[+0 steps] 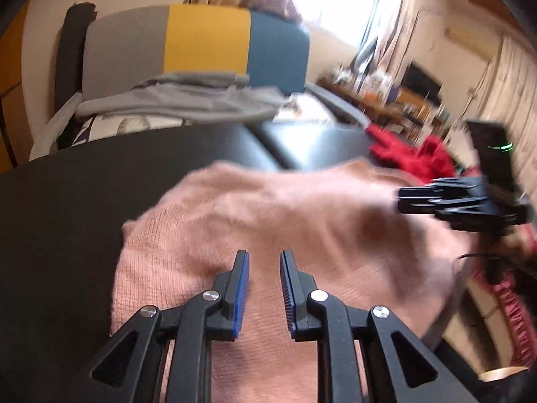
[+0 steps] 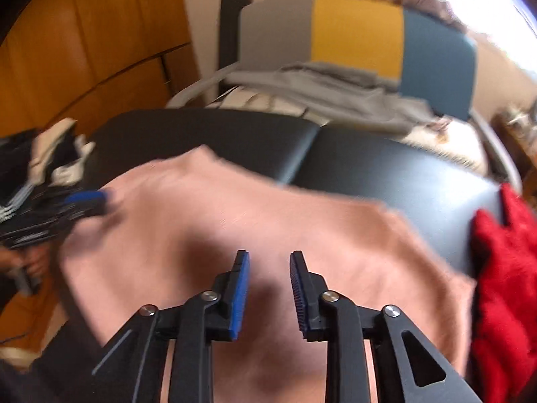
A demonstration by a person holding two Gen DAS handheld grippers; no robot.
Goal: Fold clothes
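A pink knit garment [image 1: 268, 221] lies spread on a black padded surface [image 1: 84, 184]; it also shows in the right wrist view [image 2: 251, 221]. My left gripper [image 1: 264, 258] is open and empty, hovering over the garment's near left part. My right gripper [image 2: 269, 258] is open and empty over the garment's near middle. The right gripper shows at the right of the left wrist view [image 1: 402, 198], above the garment's right side. The left gripper shows blurred at the left of the right wrist view [image 2: 97, 201], at the garment's left edge.
A red garment [image 2: 503, 268] lies at the right edge of the black surface [image 2: 402, 174]; it also shows in the left wrist view [image 1: 409, 154]. Grey folded clothes [image 1: 188, 100] lie behind, before a grey, yellow and blue chair back [image 1: 208, 40]. Black and white clothes [image 2: 57, 161] lie left.
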